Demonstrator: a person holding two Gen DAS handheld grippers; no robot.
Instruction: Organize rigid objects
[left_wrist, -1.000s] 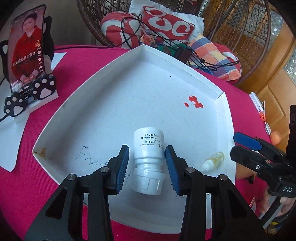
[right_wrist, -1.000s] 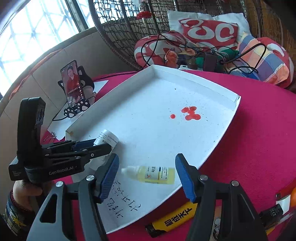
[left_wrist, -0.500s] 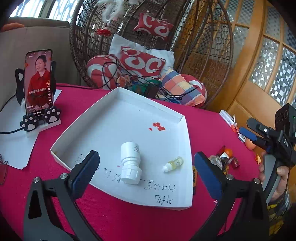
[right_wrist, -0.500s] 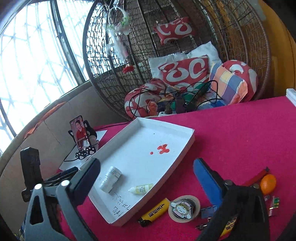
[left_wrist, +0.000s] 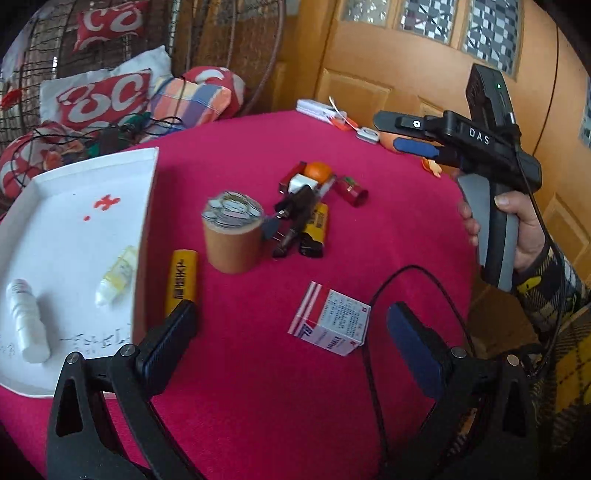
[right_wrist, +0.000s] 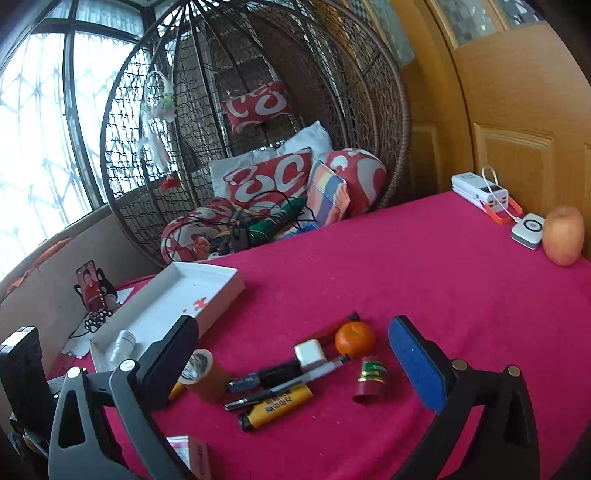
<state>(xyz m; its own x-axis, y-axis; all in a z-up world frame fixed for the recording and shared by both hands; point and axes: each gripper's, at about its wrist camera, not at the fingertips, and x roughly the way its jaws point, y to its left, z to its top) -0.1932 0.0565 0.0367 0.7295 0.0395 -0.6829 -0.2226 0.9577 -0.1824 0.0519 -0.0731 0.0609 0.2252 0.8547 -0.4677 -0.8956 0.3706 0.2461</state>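
- Far left of my left tongs (left_wrist: 291, 332), the white tray (left_wrist: 146, 206) already holds a white bottle (left_wrist: 27, 325) and a small dropper (left_wrist: 114, 277), both lying flat.
- Just outside the tray wall, beside my left tongs' left finger (left_wrist: 170, 339), lies a yellow lighter (left_wrist: 181, 280), its long axis running away from me.
- Ahead of the left tongs and between its fingers' lines sits a small box (left_wrist: 328, 321), the nearest loose thing; it looks like the left hand's next pick.
- The left jaws have just been opening and stand wide, holding and touching nothing.
- Further ahead stands a tape roll (left_wrist: 232, 236), then a heap with a pen (right_wrist: 295, 384), a second lighter (right_wrist: 275, 406), an orange (right_wrist: 354, 339) and a red cap (right_wrist: 369, 380).
- That heap lies straight before my right tongs (right_wrist: 295, 362); the pen and lighter lie crosswise to its fingers, so I judge the right hand nearer there.
- The right jaws have also just been opening and stand wide, empty.
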